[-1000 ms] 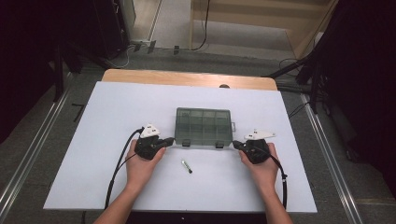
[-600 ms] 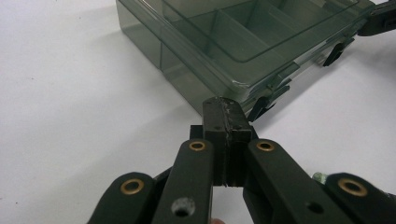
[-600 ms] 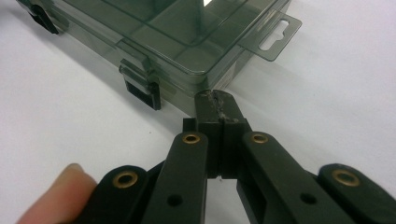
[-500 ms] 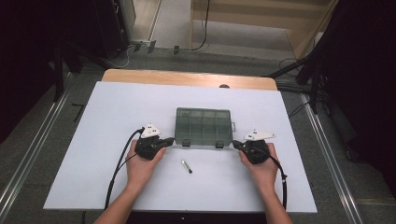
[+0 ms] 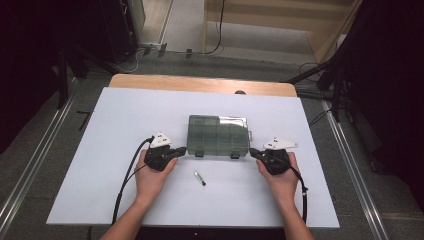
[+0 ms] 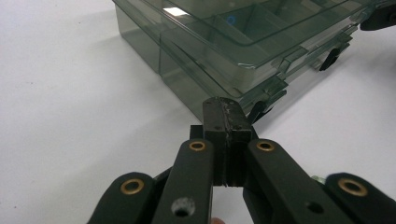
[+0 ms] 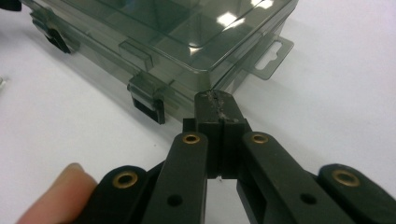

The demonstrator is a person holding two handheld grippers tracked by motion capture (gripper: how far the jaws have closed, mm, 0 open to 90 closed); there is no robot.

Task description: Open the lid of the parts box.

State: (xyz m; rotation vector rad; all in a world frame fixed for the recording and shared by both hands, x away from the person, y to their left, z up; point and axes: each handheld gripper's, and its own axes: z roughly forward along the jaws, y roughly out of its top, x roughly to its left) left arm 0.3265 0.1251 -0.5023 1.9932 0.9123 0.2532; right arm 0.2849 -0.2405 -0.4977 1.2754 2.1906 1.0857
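Note:
A smoky clear plastic compartment box (image 5: 218, 135) lies shut in the middle of the white table, its two dark latches facing the person. My left gripper (image 5: 183, 150) rests on the table at the box's near left corner, jaws shut with nothing between them; in the left gripper view its tips (image 6: 225, 106) point at the box (image 6: 224, 42) by a latch. My right gripper (image 5: 253, 151) sits at the near right corner, jaws shut and empty; its tips (image 7: 215, 100) almost touch the box (image 7: 177, 37) in the right gripper view.
A small dark pen-like piece (image 5: 200, 178) lies on the white table (image 5: 100, 150) between the hands, just in front of the box. A wooden strip (image 5: 200, 83) runs along the table's far edge. Metal rails flank both sides.

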